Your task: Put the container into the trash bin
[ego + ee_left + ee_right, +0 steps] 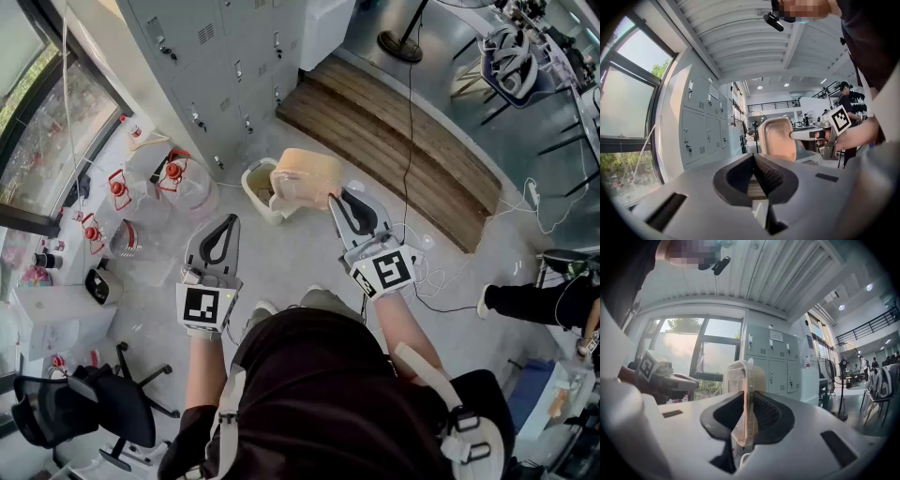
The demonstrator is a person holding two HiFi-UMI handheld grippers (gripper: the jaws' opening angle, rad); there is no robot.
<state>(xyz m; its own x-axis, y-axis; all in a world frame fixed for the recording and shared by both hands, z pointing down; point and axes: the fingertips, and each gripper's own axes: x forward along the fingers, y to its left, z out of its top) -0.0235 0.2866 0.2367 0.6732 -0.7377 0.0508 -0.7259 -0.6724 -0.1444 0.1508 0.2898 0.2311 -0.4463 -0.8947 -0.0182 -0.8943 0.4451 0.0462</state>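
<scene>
I saw a black shirt (pixel 319 394) under pale harness straps (pixel 427 378). The left gripper (pixel 228 221) and right gripper (pixel 336 199) were grey, each bearing a black-and-white marker cube (pixel 202 307).

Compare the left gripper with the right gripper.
The right gripper is shut on the container, clamping its edge; the left gripper is shut on nothing. The right gripper holds its load by the trash bin; the left gripper hangs over the floor to the side. Both point forward, each in one of the person's hands.
</scene>
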